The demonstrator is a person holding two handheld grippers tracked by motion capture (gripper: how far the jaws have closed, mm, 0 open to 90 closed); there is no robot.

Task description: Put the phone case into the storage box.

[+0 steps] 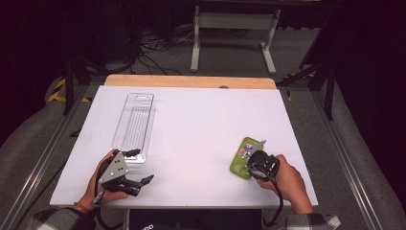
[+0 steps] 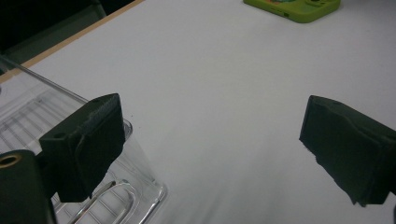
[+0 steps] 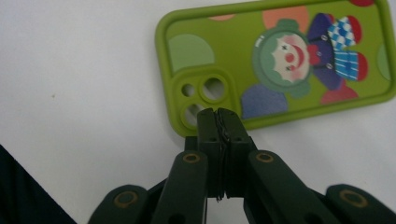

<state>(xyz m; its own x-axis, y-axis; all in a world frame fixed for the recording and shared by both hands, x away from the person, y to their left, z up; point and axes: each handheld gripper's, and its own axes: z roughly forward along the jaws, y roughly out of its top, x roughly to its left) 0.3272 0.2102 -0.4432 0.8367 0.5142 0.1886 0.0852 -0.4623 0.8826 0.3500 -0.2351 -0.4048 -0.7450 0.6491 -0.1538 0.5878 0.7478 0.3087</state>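
Touching, perhaps, green phone case, right hand-held gripper closed

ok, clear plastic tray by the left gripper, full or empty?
Empty. The clear tray shows only its ribbed floor in the high view, and the green phone case lies apart on the table.

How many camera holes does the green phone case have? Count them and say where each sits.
3, all in the raised corner block of the green phone case: a small hole upper left, a larger one beside it, and one below, partly covered by the closed fingers of the right gripper.
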